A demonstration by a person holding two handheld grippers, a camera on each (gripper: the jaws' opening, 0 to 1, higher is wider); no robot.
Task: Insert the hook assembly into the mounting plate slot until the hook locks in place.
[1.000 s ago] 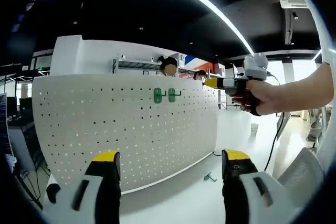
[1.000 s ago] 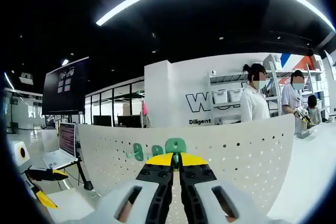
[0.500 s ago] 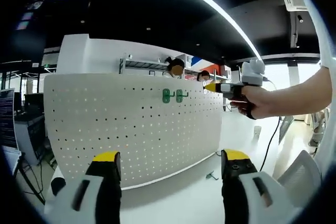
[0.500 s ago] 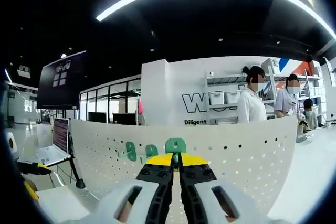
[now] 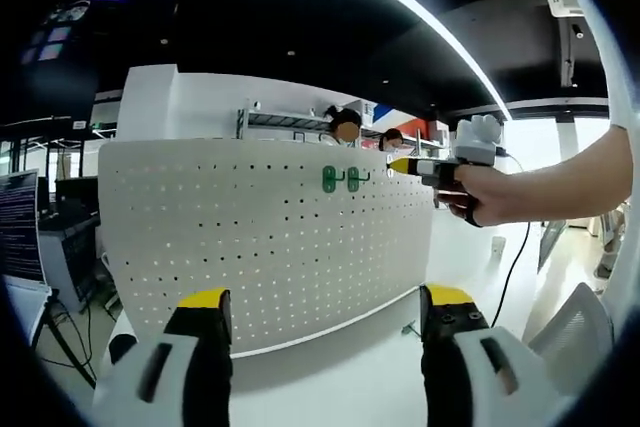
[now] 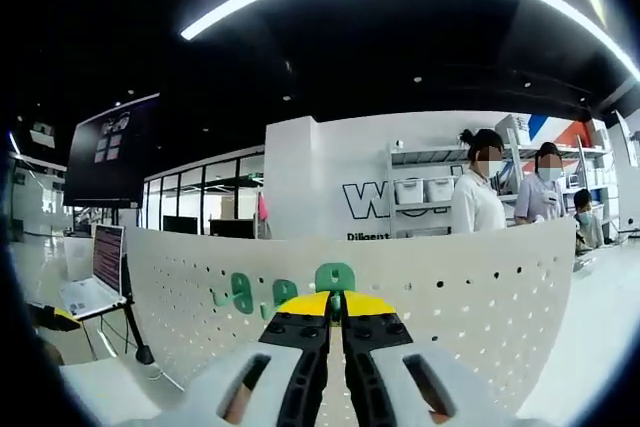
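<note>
A white perforated mounting plate stands upright on the table, with two green hooks hanging near its top edge. My left gripper is open and holds nothing, low in front of the plate. A hand holds my right gripper at the plate's top, just right of those hooks. In the right gripper view, my right gripper is shut on a green hook, which sits against the plate. The two mounted hooks are to its left.
The plate stands on a white tabletop, where a small dark green part lies near the plate's right end. A laptop sits off the plate's left end. Several people stand by shelves behind the plate.
Both views have shifted a little with the hands. In the right gripper view the two mounted hooks now sit farther left of the held hook. The grip is unchanged.
</note>
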